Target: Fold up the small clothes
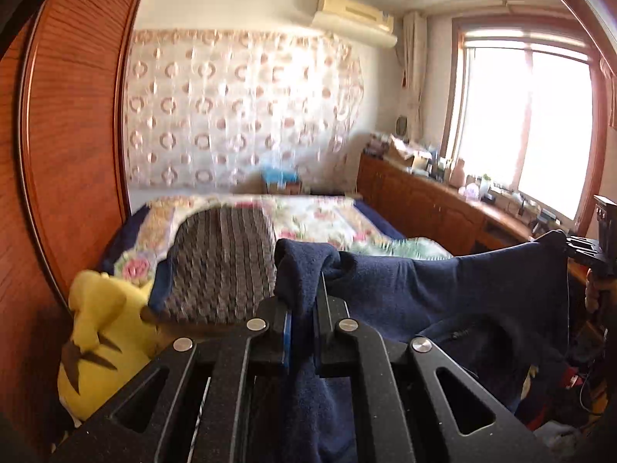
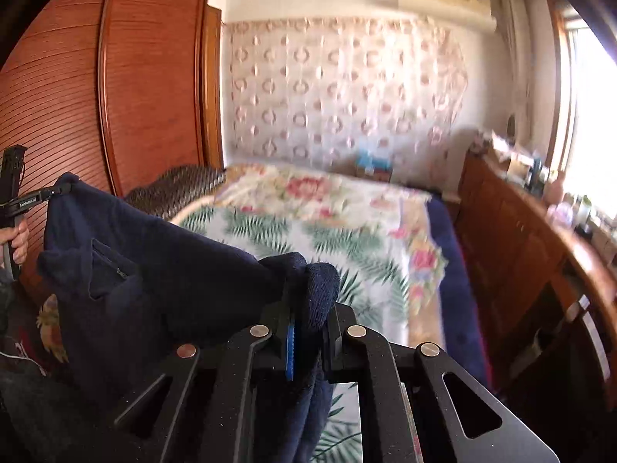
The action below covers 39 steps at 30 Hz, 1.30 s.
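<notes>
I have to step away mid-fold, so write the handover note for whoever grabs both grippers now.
Left gripper: shut on one end of the navy garment.
Right gripper: shut on the other end.
The garment hangs stretched between them in the air, above the floral bedspread; a zip pocket faces the right camera.
Done: picked up and spread out. No fold visible yet.
Left: lay it flat on the bed, fold it, set it aside.

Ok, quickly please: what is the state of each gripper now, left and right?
Left gripper: closed, holding one end of the navy garment.
Right gripper: closed, holding the other end of the same garment.
</notes>
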Motion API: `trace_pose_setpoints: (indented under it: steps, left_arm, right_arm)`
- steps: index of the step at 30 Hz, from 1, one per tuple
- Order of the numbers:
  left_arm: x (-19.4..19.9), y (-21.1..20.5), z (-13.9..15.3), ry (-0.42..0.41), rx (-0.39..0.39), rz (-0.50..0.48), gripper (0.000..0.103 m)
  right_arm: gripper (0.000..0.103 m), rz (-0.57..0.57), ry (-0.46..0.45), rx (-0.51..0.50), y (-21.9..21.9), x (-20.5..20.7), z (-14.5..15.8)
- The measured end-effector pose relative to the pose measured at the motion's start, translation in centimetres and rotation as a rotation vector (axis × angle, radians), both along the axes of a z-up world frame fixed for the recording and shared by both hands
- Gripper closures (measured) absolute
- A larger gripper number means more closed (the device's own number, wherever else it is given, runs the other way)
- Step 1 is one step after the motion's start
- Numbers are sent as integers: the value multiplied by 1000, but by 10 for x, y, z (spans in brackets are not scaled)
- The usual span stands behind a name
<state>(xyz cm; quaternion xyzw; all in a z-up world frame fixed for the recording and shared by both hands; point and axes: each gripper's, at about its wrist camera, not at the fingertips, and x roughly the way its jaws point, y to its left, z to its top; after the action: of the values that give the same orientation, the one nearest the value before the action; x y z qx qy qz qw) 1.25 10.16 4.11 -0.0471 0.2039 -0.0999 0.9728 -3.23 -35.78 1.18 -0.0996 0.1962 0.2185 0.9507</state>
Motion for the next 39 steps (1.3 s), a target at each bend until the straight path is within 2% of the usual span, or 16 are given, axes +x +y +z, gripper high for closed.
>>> trace_pose_setpoints:
  steps: [6, 12, 15, 20, 24, 28, 36, 39]
  left_arm:
    - [-6, 2, 36, -102, 11, 19, 95]
    - [-16, 8, 68, -174, -7, 10, 95]
    - [-23, 6, 83, -211, 0, 12, 95]
    - [-15, 7, 90, -229, 6, 21, 95]
    - [20, 3, 77, -200, 15, 34, 95]
    - [68, -7, 48, -135, 42, 50, 95]
    - [174, -18, -34, 52, 128, 80, 95]
    - [201, -22, -55, 107, 160, 86, 95]
  right_arm:
    - [94, 4, -141, -30, -3, -33, 50]
    - [94, 3, -225, -44, -4, -67, 80]
    - [94, 7, -268, -36, -3, -83, 92]
    - [94, -8, -297, -34, -12, -90, 84]
    - [94, -36, -263, -67, -1, -51, 64]
    - [94, -66, -198, -97, 16, 9, 49]
    - [94, -123, -8, -171, 60, 151, -33]
    - [94, -145, 47, -189, 78, 189, -54]
